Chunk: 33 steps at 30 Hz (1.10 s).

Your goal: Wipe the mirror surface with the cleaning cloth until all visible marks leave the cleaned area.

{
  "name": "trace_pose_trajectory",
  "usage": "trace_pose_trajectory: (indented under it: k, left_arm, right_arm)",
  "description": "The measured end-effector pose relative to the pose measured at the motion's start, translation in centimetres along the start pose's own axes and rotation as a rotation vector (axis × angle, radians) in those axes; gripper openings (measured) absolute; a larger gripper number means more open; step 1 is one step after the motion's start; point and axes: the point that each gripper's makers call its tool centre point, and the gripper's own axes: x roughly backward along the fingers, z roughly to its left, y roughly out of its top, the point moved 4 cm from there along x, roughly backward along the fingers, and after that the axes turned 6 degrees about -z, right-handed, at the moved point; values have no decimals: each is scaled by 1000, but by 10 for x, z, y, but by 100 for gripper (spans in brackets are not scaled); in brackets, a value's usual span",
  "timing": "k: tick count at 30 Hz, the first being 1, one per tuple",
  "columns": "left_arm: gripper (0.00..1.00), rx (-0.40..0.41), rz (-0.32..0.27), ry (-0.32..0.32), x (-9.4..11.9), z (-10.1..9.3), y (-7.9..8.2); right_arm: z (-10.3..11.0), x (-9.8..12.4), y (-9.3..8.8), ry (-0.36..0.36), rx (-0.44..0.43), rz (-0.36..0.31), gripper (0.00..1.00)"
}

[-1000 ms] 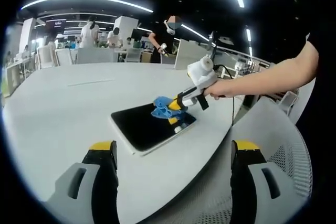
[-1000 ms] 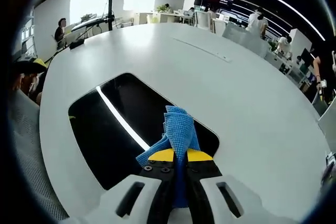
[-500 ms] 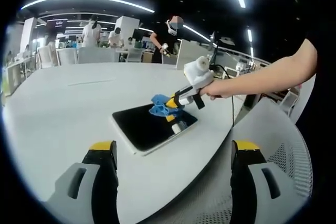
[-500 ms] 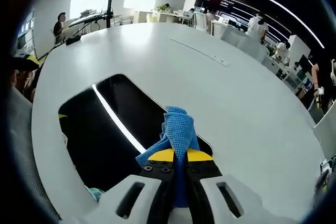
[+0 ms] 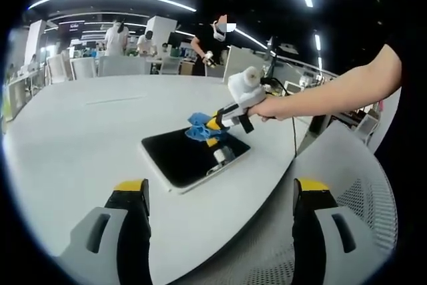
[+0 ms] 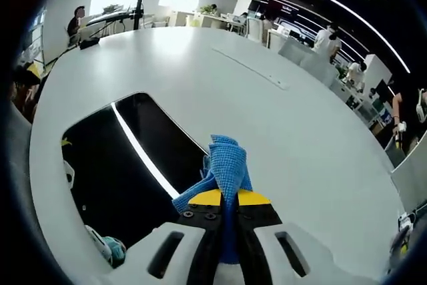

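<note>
At the centre of the left gripper view, my right gripper (image 5: pixel 215 122) pinches the blue cleaning cloth (image 5: pixel 198 127) against the far edge of the dark mirror (image 5: pixel 187 158) on the white table (image 5: pixel 73 131). My left gripper (image 5: pixel 217 195) hangs spread wide at the bottom, holding nothing.

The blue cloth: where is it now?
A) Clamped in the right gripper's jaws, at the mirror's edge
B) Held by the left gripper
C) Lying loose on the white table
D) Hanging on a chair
A: the blue cloth sticks out of the right gripper, whose jaws are shut on it, by the edge of the dark mirror.
</note>
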Motion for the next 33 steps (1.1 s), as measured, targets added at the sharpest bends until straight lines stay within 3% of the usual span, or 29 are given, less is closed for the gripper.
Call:
trace_pose_trajectory:
  k: [33]
  left_arm:
    - [86, 19, 0, 1, 0, 1, 0]
  right_arm:
    - [-7, -7, 4, -25, -5, -4, 0]
